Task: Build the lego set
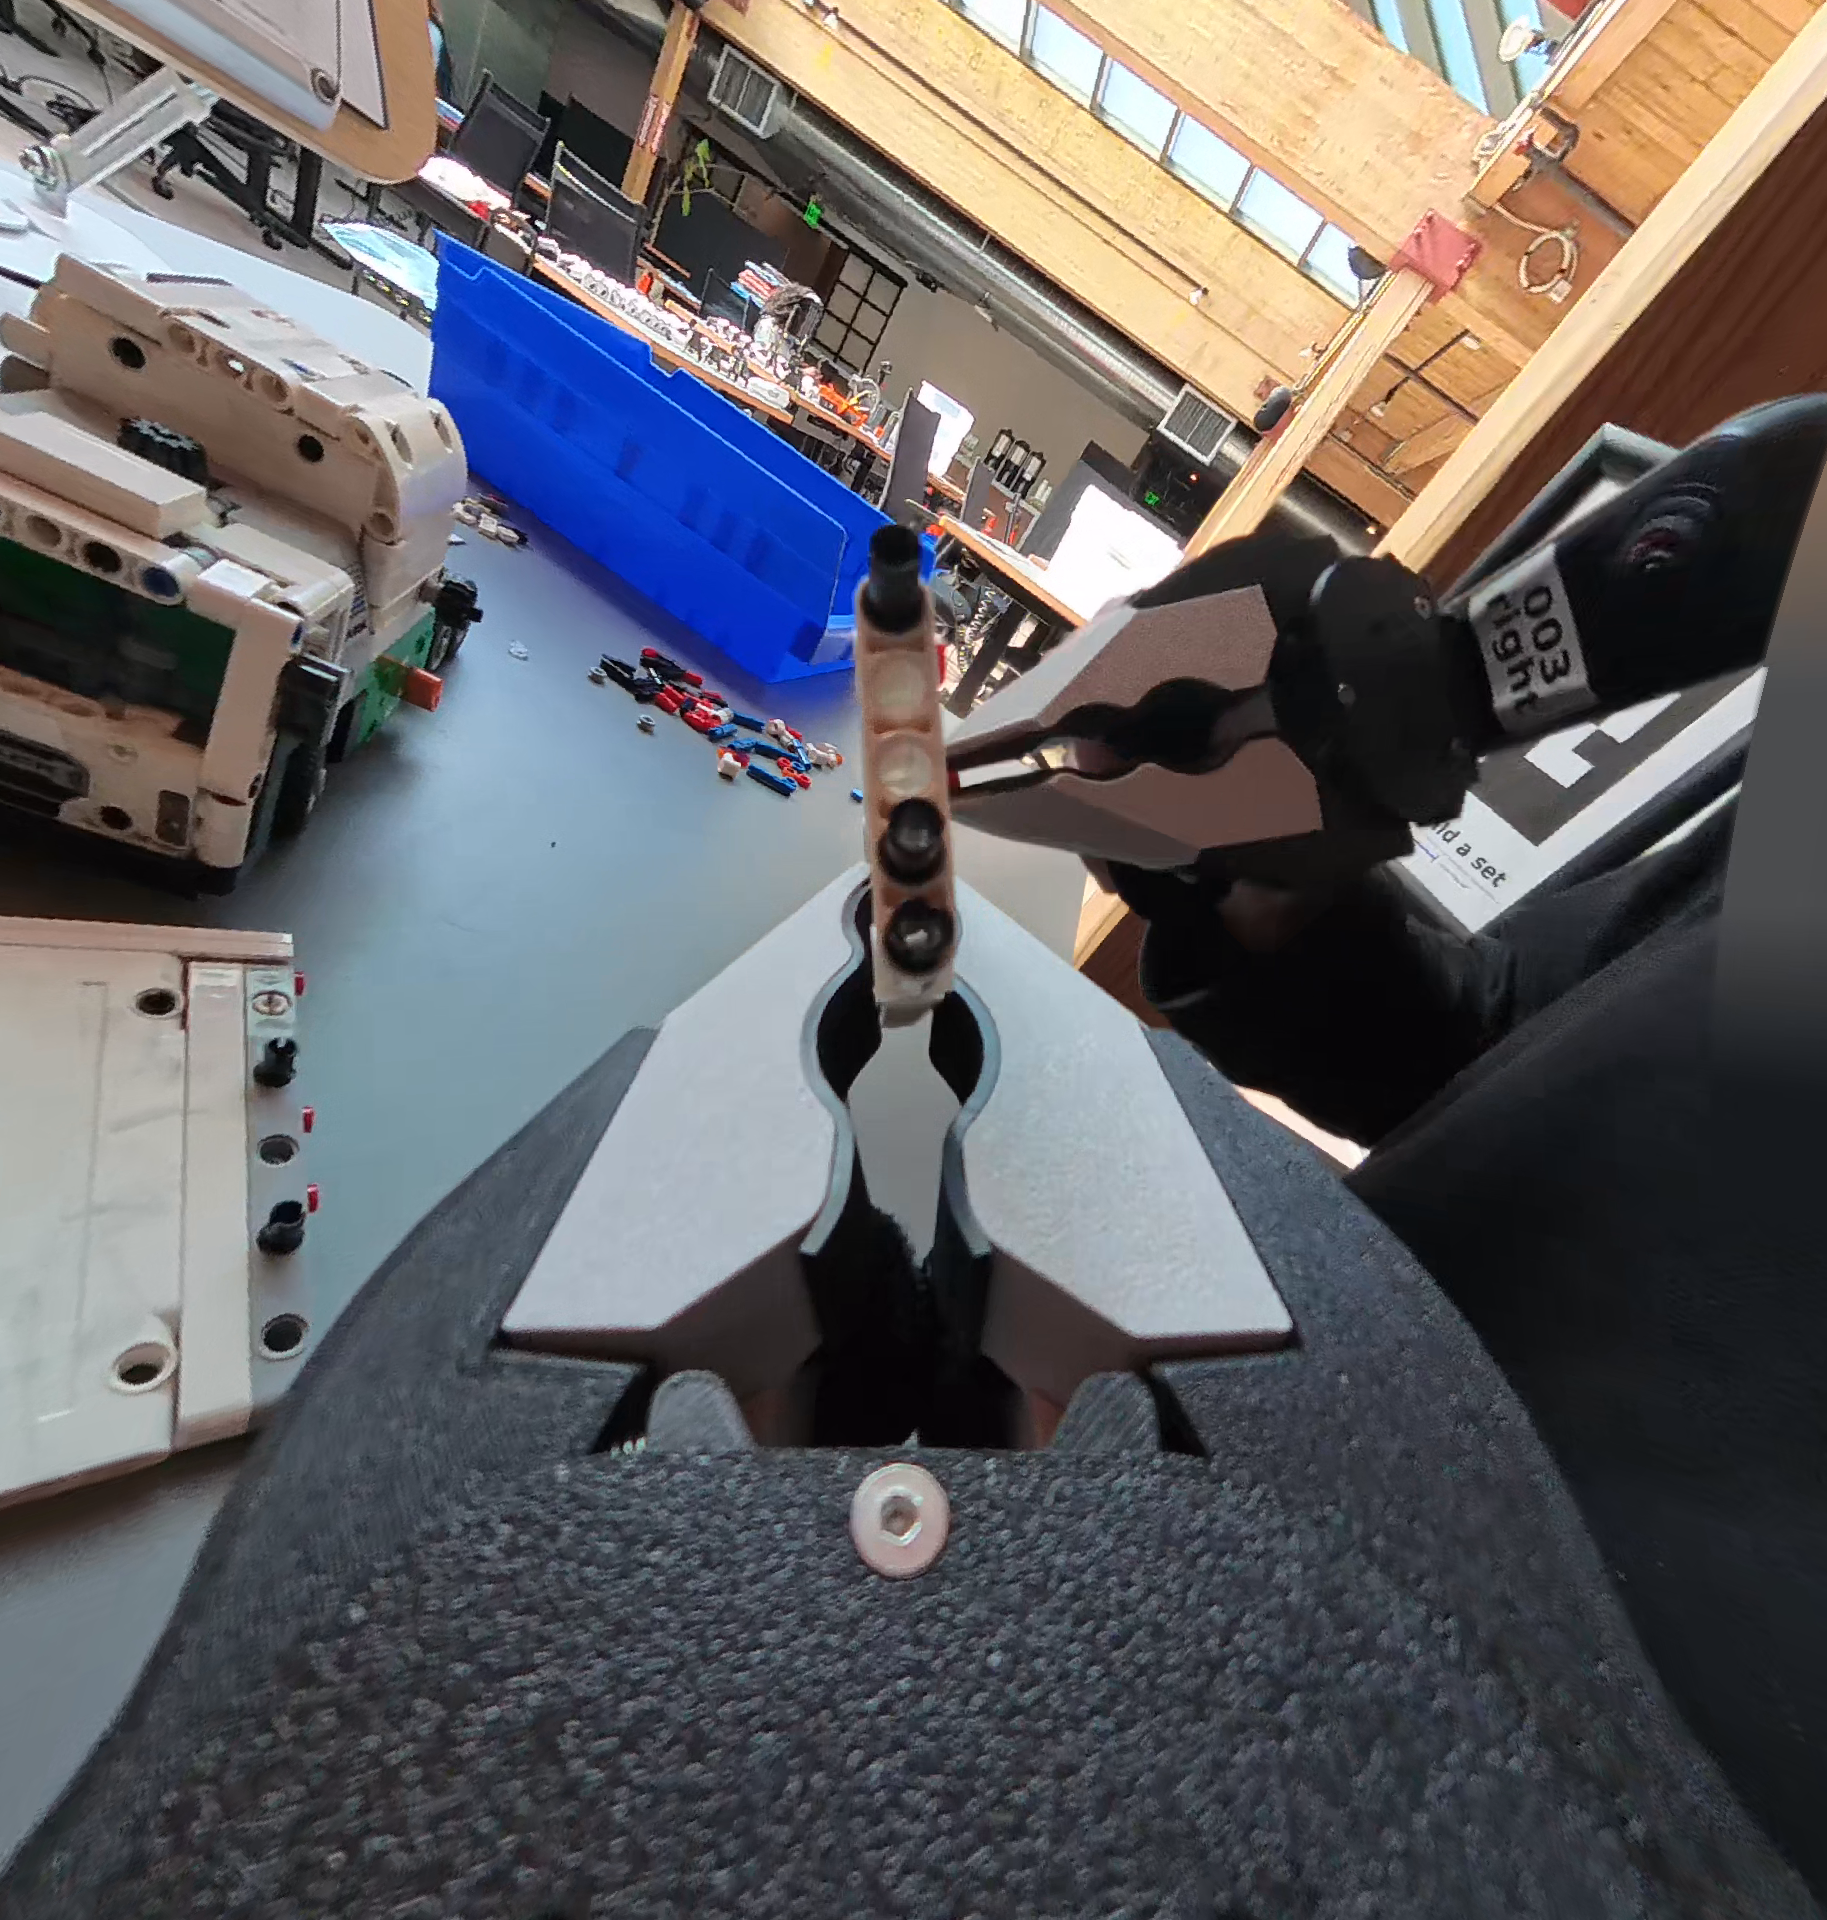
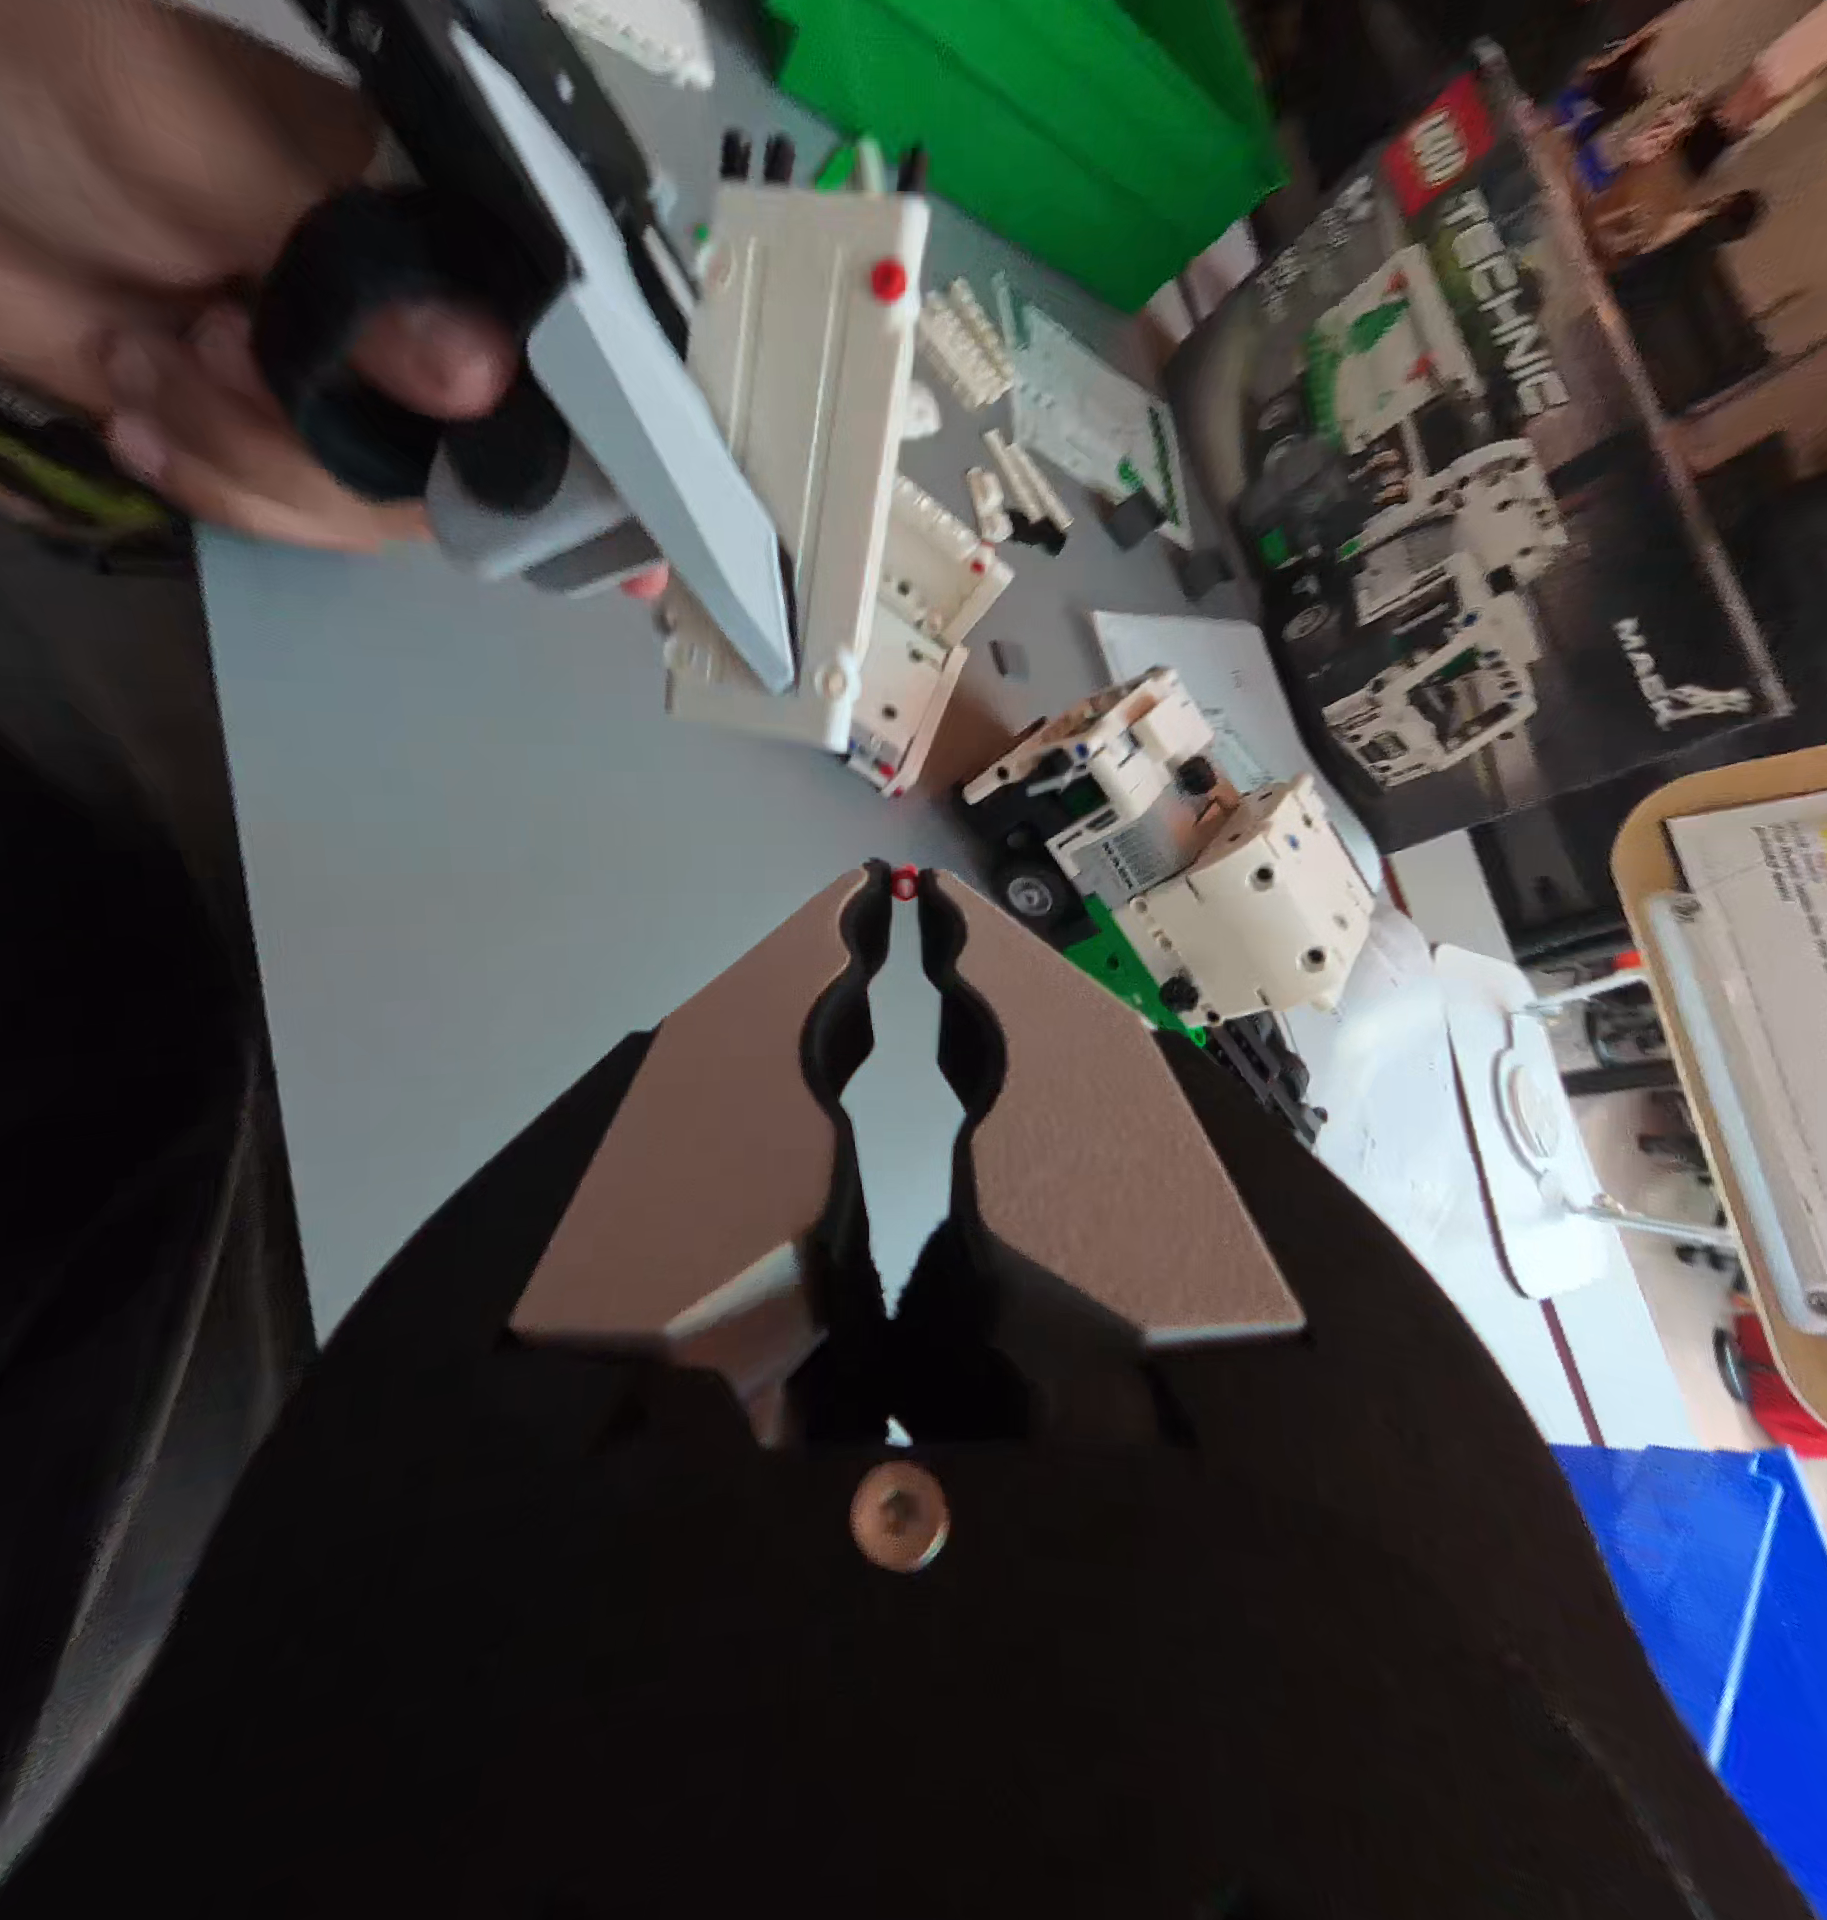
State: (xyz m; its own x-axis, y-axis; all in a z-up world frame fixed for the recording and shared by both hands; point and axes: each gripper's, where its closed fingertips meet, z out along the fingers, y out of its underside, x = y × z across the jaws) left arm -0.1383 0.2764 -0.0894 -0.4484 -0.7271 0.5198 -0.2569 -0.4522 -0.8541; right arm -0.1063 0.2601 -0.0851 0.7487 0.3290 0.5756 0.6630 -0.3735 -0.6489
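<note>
Two grippers meet above the grey surface (image 1: 493,935). Left gripper (image 1: 904,935) is clamped on the lower end of a white holed beam (image 1: 904,769), which stands upright and carries black pins. Right gripper (image 2: 903,883) pinches a small red pin (image 2: 903,883) – its tips just beside the beam's edge. Near them – a white model truck (image 1: 161,582) and a blue bin (image 1: 628,457).

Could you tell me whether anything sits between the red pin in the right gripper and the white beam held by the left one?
Nothing visible does: the red pin sits right beside the white beam.
</note>
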